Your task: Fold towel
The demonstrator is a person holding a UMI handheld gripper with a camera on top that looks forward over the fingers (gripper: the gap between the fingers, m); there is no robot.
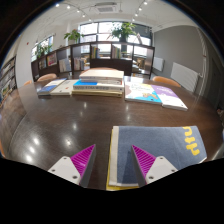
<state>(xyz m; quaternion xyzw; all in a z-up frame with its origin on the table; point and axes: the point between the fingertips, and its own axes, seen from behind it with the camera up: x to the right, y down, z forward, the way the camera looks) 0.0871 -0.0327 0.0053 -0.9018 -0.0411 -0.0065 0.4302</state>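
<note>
Gripper (pixel 113 166) fingers wide apart above towel (pixel 160 152) on table (pixel 60 125); a shallow approach may miss the edge

Dark wood table (pixel 60 125), glossy. Stacks of books (pixel 100 84) and magazines (pixel 152 95) lie across its far side. Beyond: low shelving (pixel 95 57) with potted plants (pixel 122 30) on top, windows (pixel 100 28) behind, white radiator (pixel 185 75) on the side wall.
</note>
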